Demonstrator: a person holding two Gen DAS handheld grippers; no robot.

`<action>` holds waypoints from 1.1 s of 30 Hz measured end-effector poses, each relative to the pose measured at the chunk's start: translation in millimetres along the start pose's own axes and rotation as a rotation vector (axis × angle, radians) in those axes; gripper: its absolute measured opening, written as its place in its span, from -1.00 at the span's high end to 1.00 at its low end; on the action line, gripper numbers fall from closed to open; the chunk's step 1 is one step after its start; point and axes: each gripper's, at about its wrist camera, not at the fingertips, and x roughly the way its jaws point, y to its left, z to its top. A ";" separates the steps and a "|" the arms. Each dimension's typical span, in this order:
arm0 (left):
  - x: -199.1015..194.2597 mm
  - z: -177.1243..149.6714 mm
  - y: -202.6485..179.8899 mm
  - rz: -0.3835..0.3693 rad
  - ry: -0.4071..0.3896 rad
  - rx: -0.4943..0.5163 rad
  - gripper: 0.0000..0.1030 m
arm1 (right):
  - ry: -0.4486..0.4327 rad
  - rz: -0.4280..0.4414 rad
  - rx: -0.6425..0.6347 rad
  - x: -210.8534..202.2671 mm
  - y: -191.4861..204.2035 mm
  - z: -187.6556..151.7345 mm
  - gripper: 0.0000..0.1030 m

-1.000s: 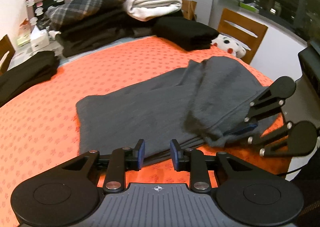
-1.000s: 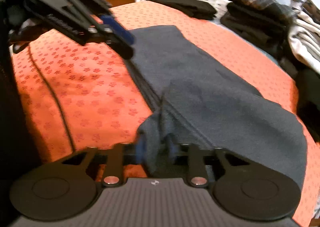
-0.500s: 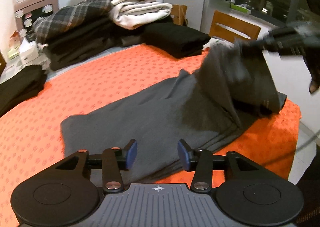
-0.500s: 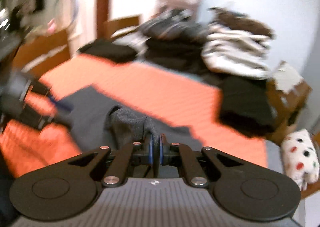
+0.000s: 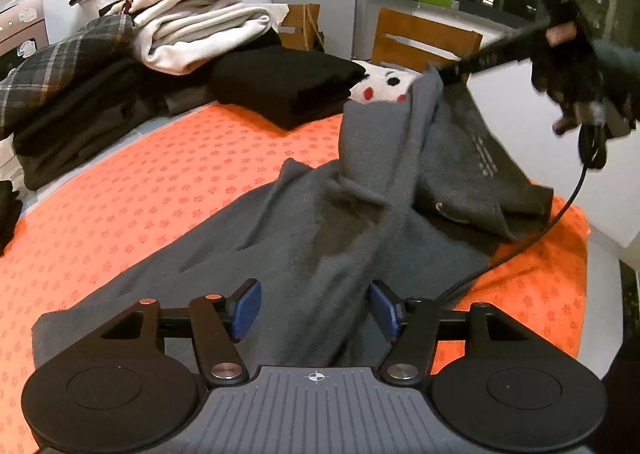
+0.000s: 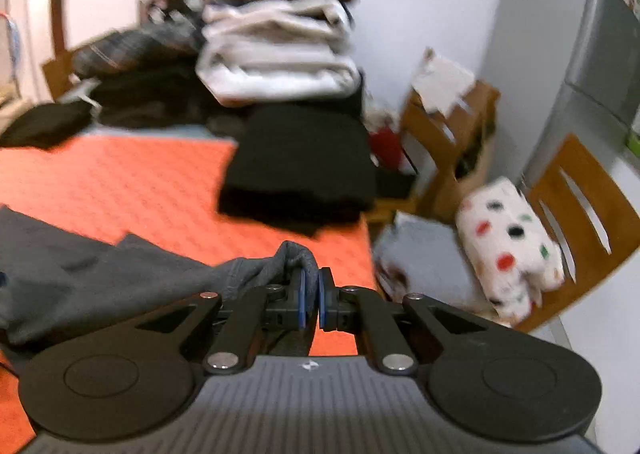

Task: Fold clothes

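**Ana:** Right wrist view shows the right gripper (image 6: 310, 294) clenched on a bunched edge of the grey garment (image 6: 100, 278), lifted above the orange cloth (image 6: 120, 181) that covers the desk. How do you carry this fold through well?

**Ben:** Keep that pinch firm and bring the lifted edge across in one level sweep, I think, so the layer lands flat rather than twisted. From the left wrist view the left gripper (image 5: 314, 308) is released, its pads wide apart just over the near part of the garment (image 5: 280, 238), holding nothing. It could press down there to pin the lower layer while the other end travels.

**Ana:** Any snag risk?

**Ben:** A black cable (image 5: 532, 234) trails over the cloth beside the raised flap; it might catch under the fold.

**Ana:** And containers?

**Ben:** None hold the garment. Behind the black folded pile (image 5: 288, 85) stands a brown cardboard box (image 5: 300, 27); what is inside I cannot tell. Folded stacks of white (image 5: 200, 33) and plaid (image 5: 68, 65) clothes sit farther back, loose on the desk.
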 end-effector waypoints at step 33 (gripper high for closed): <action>-76.6 10.5 73.9 0.204 -0.211 -0.424 0.87 | 0.129 -0.093 0.168 -16.1 16.0 -37.4 0.37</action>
